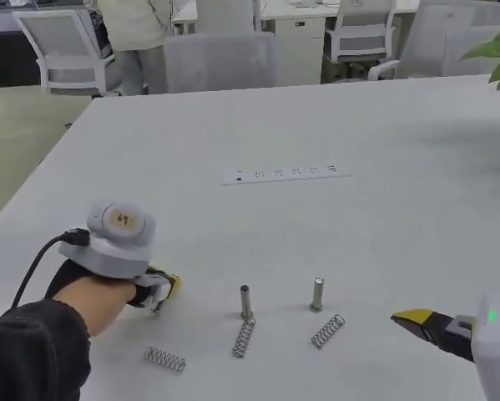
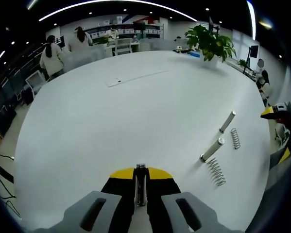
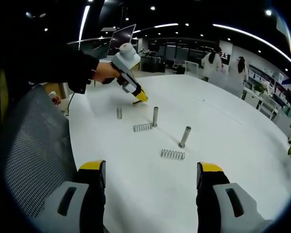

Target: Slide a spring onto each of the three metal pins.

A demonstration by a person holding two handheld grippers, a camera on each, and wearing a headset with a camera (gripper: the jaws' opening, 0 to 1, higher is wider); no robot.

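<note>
The left gripper (image 2: 141,172) sits low over the near-left part of the white table (image 1: 333,125). Its jaws are clamped on one metal pin (image 2: 141,188), which stands between the yellow tips. Two more pins stand upright on the table, the left pin (image 1: 245,301) and the right pin (image 1: 318,294). Three springs lie flat: the middle spring (image 1: 244,337) at the foot of the left pin, another spring (image 1: 327,331) just in front of the right pin, and a third spring (image 1: 164,359) near the left gripper. The right gripper (image 3: 151,170) hovers at the near right, jaws wide apart and holding nothing.
</note>
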